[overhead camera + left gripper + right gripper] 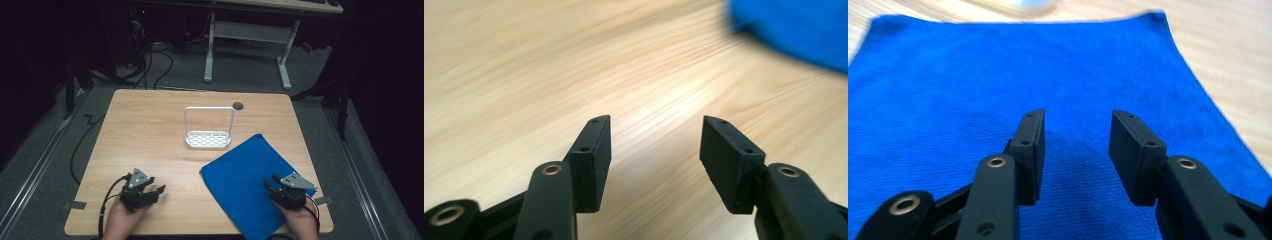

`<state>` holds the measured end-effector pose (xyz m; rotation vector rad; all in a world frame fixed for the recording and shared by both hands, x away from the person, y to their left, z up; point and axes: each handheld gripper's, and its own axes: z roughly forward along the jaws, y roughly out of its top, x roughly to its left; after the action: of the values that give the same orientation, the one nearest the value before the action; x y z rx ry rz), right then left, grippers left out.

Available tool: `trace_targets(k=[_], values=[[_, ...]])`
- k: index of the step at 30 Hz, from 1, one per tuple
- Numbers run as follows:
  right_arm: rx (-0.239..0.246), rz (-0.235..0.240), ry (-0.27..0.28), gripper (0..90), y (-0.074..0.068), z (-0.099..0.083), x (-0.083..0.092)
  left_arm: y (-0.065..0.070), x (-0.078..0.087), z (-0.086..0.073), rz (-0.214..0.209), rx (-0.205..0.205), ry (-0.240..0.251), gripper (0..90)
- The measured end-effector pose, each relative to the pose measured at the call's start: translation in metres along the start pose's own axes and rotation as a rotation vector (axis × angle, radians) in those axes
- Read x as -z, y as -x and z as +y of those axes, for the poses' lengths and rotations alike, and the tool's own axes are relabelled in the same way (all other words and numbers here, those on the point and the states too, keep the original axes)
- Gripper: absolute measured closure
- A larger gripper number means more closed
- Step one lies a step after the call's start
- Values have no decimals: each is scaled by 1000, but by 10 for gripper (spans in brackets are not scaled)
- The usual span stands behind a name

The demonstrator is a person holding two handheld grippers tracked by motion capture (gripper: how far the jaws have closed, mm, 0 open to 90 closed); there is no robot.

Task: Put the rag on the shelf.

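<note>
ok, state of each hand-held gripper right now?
Left hand-held gripper: open, nothing between the jaws, over bare table.
Right hand-held gripper: open, over the blue cloth, holding nothing.

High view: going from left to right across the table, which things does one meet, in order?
Left hand-held gripper → white rack → blue cloth → right hand-held gripper.

Dim room, grey carpet (235, 75), white-legged desk (250, 35) behind wooden table (145, 135).

Blue cloth (249, 176), flat and spread askew on the wooden table's near right part; near corner overhanging the edge
</note>
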<state>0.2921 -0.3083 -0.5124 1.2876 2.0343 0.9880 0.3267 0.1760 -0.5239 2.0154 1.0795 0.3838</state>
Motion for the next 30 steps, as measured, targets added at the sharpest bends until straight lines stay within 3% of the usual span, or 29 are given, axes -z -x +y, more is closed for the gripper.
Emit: trace_targets(k=[1,2,3,4,9,14,16,17,18,19,20,21,23,24,28,30], values=[[-10,-6,-5,589,1,0,-2,-5,1,0,-8,32,12,469],[-10,-6,-5,589,1,0,-2,-5,1,0,-8,32,12,469],[-20,-2,-14,589,3,1,-6,-12,1,1,-38,97,48,469],[-13,-11,-8,590,2,2,-5,-12,0,1,-45,102,52,469],[-7,3,7,610,2,0,-2,-8,-3,1,-43,77,37,462],[39,79,-14,650,-8,-1,-2,-2,-5,2,-41,63,35,460],[77,108,-13,720,-16,1,-3,-1,-5,2,-44,64,36,460],[98,121,-20,800,-21,2,-3,-1,-6,2,-47,61,32,459],[98,121,-20,800,-21,2,-3,-1,-6,2,-47,61,32,459],[120,125,-48,900,-25,3,-4,0,-7,2,-48,62,31,459],[129,125,-95,900,-28,4,-7,0,-8,2,-48,61,27,460],[150,167,-144,900,-33,3,-14,0,-9,2,-47,58,24,460],[158,182,-165,900,-36,2,-17,0,-9,2,-51,60,25,460],[157,207,-157,900,-39,2,-19,0,-8,2,-59,64,28,461],[175,234,-158,900,-48,5,-21,3,-8,3,-74,62,30,465],[203,276,-155,900,-63,8,-25,10,-9,5,-102,58,34,470]])
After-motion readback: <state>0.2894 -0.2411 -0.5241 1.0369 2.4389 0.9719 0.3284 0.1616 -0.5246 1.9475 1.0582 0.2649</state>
